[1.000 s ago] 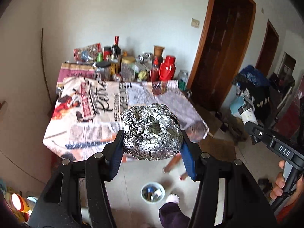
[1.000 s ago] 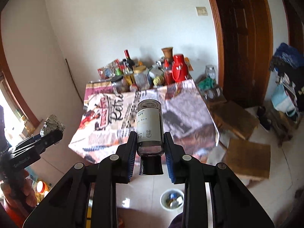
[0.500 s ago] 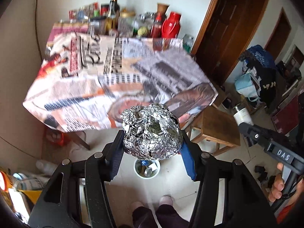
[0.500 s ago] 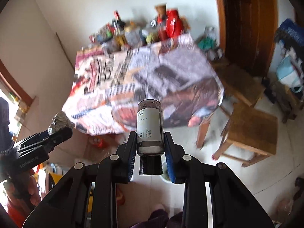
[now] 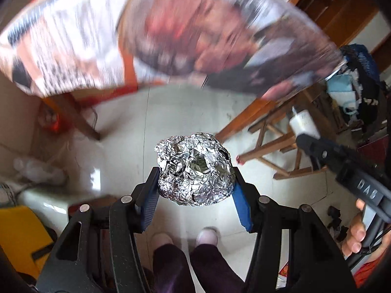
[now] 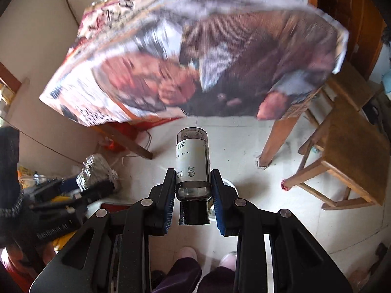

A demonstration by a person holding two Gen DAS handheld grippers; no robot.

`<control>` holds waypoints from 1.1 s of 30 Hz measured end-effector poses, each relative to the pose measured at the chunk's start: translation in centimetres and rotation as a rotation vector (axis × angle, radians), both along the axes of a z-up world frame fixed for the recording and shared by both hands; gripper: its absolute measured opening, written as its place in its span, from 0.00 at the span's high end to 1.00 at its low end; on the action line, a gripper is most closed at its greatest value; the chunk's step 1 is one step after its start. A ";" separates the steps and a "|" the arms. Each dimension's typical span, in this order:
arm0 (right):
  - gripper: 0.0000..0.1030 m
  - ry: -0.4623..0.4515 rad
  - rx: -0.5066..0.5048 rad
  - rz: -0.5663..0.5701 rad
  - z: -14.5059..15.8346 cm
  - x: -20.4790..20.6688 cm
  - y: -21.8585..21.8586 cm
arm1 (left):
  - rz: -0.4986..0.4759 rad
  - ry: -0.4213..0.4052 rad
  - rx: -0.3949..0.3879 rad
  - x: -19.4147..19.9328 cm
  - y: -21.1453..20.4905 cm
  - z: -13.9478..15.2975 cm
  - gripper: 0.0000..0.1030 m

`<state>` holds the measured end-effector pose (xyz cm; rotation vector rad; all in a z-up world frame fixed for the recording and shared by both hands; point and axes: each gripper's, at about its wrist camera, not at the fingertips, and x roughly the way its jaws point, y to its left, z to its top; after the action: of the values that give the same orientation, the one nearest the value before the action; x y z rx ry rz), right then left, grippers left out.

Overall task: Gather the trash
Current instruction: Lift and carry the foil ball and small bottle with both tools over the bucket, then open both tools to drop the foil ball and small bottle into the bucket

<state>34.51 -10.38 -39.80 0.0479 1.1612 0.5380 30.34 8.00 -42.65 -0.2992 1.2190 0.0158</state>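
My left gripper [image 5: 194, 178] is shut on a crumpled foil ball [image 5: 194, 168] and holds it above the pale tiled floor, pointing down. My right gripper [image 6: 193, 185] is shut on a small clear bottle [image 6: 192, 161] with a white label and black cap, also held over the floor. A round white bin [image 6: 228, 183] peeks out behind the right gripper's fingers, mostly hidden. The right gripper and bottle [image 5: 303, 124] show at the right of the left wrist view. The left gripper with the foil ball [image 6: 96, 173] shows at the left of the right wrist view.
A table under a newspaper-print cloth [image 6: 195, 56] stands ahead, its wooden legs [image 6: 276, 136] on the floor. A wooden stool [image 6: 349, 151] is to the right. My feet [image 5: 183, 238] are below the grippers. Yellow clutter [image 5: 22, 234] lies at the left.
Both grippers have tilted down toward the floor and moved closer to the table edge. The bin has slipped behind the grippers. Both still hold their objects.
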 end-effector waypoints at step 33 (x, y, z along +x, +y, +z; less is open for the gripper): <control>0.56 0.109 0.004 -0.010 1.0 2.5 -3.9 | 0.036 0.103 0.049 3.6 -4.1 -1.5 0.40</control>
<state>36.98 -14.27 -38.75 0.0866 1.2653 0.5341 33.90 3.88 -44.10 -0.2799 1.3129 0.0930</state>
